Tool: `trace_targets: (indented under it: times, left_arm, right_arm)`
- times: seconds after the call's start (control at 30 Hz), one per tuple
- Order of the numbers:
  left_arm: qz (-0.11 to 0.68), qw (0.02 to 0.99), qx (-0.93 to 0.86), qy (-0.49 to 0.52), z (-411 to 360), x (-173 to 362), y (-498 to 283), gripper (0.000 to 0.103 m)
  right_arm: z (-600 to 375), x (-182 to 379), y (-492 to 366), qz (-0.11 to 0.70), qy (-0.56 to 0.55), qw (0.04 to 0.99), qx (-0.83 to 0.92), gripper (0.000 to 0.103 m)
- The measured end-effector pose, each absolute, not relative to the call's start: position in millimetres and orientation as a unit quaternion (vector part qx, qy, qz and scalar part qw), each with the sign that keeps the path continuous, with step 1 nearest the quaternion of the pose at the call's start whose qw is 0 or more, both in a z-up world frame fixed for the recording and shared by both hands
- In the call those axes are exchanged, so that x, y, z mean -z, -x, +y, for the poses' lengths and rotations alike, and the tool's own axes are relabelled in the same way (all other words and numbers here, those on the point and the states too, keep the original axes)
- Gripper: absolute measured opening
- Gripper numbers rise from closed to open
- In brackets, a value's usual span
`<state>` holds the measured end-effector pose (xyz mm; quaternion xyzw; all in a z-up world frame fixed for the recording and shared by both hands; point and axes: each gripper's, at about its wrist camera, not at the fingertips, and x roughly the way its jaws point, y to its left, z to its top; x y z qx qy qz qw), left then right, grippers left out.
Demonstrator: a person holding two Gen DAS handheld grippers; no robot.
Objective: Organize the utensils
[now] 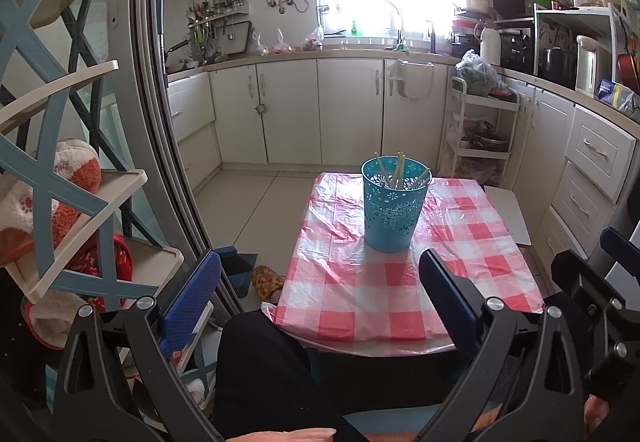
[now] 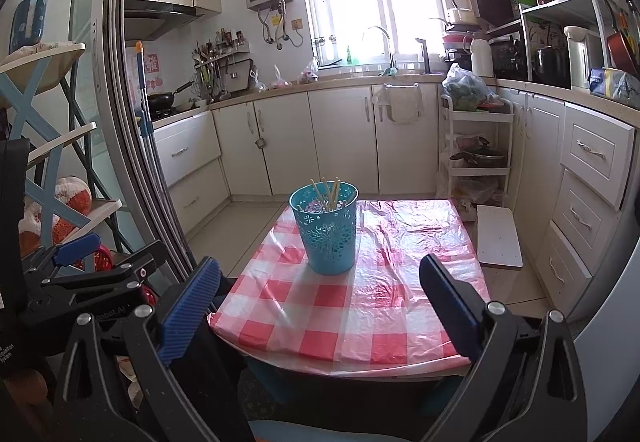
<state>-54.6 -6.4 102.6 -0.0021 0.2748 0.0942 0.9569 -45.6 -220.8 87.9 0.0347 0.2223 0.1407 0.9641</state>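
A teal perforated holder (image 1: pixel 393 206) stands upright on the red-and-white checked tablecloth (image 1: pixel 400 294), with several pale chopsticks (image 1: pixel 398 168) leaning inside it. The right wrist view shows the same holder (image 2: pixel 327 228) and chopsticks (image 2: pixel 330 194) toward the cloth's (image 2: pixel 372 314) far left. My left gripper (image 1: pixel 320 282) hangs open near the table's front edge, nothing between its blue pads. My right gripper (image 2: pixel 320 282) is open too, held back from the table, empty. The other gripper's black frame (image 2: pixel 104 274) shows at the left of the right wrist view.
A person's dark-clothed leg (image 1: pixel 264 370) sits just before the table. A blue-and-cream shelf rack (image 1: pixel 64 178) with soft toys stands left. A white board (image 2: pixel 498 238) lies right of the table. A white trolley (image 2: pixel 476 150) and kitchen cabinets (image 2: pixel 340 138) stand behind.
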Motion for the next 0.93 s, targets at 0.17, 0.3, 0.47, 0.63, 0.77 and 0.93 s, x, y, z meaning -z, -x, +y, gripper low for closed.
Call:
trace_targets:
  times: [0.17, 0.3, 0.47, 0.63, 0.77, 0.93]
  left_arm:
    - [0.277, 0.956, -0.09, 0.011, -4.2, -102.6, 53.4, 0.095]
    - [0.283, 0.955, -0.079, 0.037, 3.5, -99.2, 49.6, 0.095]
    - [0.28, 0.955, -0.084, 0.045, 10.1, -94.2, 49.3, 0.095]
    - [0.273, 0.958, -0.089, 0.022, 3.5, -94.6, 50.0, 0.095]
    - [0.273, 0.958, -0.093, 0.01, -0.4, -95.2, 51.7, 0.095]
    - [0.28, 0.955, -0.098, 0.02, 5.5, -93.0, 52.7, 0.095]
  right_arm:
    - [-221.7, -85.7, 44.4, 0.226, -0.033, 0.963, -0.141, 0.096]
    - [-221.8, -84.1, 43.3, 0.23, -0.03, 0.962, -0.14, 0.096]
    - [-221.6, -85.3, 43.1, 0.231, -0.027, 0.963, -0.139, 0.096]
    - [-218.6, -87.8, 46.8, 0.227, -0.018, 0.964, -0.138, 0.096]
    - [-216.0, -90.3, 50.4, 0.22, -0.012, 0.966, -0.136, 0.096]
    - [-212.8, -90.2, 52.3, 0.22, -0.006, 0.966, -0.138, 0.096]
